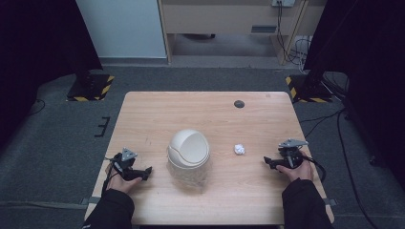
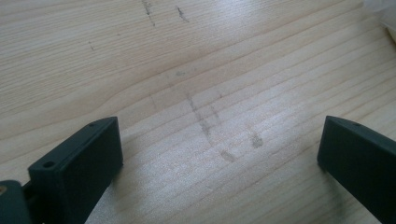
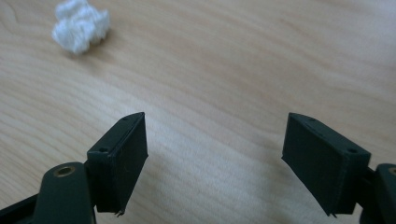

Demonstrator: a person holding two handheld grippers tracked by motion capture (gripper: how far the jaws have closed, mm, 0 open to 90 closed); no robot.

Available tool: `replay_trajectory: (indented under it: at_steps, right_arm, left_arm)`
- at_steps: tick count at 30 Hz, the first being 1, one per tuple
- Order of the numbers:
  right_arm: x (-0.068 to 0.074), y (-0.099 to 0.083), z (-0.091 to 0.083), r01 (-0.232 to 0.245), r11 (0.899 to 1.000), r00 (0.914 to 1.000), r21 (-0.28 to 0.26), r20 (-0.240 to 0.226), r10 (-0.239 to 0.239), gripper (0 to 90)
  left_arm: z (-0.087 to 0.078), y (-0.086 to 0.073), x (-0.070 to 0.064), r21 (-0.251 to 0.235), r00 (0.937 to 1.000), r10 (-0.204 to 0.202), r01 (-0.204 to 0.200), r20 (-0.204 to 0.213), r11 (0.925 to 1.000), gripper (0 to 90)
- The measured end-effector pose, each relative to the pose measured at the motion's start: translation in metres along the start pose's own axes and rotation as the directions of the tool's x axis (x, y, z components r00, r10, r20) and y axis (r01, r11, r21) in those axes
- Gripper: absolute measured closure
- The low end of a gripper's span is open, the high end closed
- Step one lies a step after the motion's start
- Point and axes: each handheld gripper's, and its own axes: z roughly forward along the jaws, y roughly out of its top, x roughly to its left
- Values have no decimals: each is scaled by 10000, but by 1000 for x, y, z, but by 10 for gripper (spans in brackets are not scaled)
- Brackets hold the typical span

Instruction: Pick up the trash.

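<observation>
The crumpled paper ball [image 1: 239, 149] lay on the wooden table [image 1: 205, 109], a little left of the right gripper [image 1: 268, 162] and slightly farther away, apart from it. In the right gripper view it sat at the upper left [image 3: 80, 24], outside the widely spread, empty jaws. Being a rounded wad, it had no clear long axis or heading. The left gripper [image 1: 147, 171] rested near the left edge, jaws wide and empty, just left of the domed bin [image 1: 188, 157].
</observation>
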Motion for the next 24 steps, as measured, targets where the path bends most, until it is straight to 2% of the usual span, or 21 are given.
replay_trajectory:
  at_steps: [1,2,3,4,5,6,8,13,14,16,17,24]
  right_arm:
    - [0,0,0,0,10000,10000,0,0,0,223]
    - [0,1,-1,-19,9999,10000,-151,39,20,223]
    - [0,4,-5,-98,9985,9999,-536,67,102,223]
    - [0,4,-5,-98,9985,9999,-536,67,102,223]
    - [-2,5,-9,-225,9956,9997,-904,-22,224,222]
    - [-2,5,-9,-225,9956,9997,-904,-22,224,222]
    - [-3,7,-13,-493,9905,9988,-1280,-118,482,219]
    - [-4,13,-20,-664,9823,9978,-1752,-192,641,215]
    - [-3,16,-24,-730,9765,9972,-2028,-277,688,215]
    - [-3,17,-25,-739,9742,9972,-2131,-299,691,214]
    - [-2,19,-27,-809,9698,9966,-2300,-361,745,213]
    - [5,28,-33,-673,9599,9973,-2722,-471,566,203]
  left_arm:
    - [0,0,0,0,10000,0,0,0,10000,0]
    - [0,0,-1,-8,10000,-47,47,-32,10000,0]
    - [1,0,-1,-19,10000,-28,28,-13,10000,0]
    - [1,0,-1,-19,10000,-28,28,-13,10000,0]
    - [1,1,-2,-2,10000,16,-16,15,10000,0]
    - [1,1,-2,-2,10000,16,-16,15,10000,0]
    - [1,1,-3,-16,10000,-8,9,22,10000,0]
    - [1,1,-4,4,10000,-26,26,-14,10000,0]
    - [1,1,-5,-8,10000,-36,36,-25,10000,0]
    - [1,1,-6,-10,10000,5,-5,45,10000,0]
    - [1,1,-6,4,10000,67,-68,60,10000,0]
    - [1,1,-6,-11,10000,63,-62,54,10000,0]
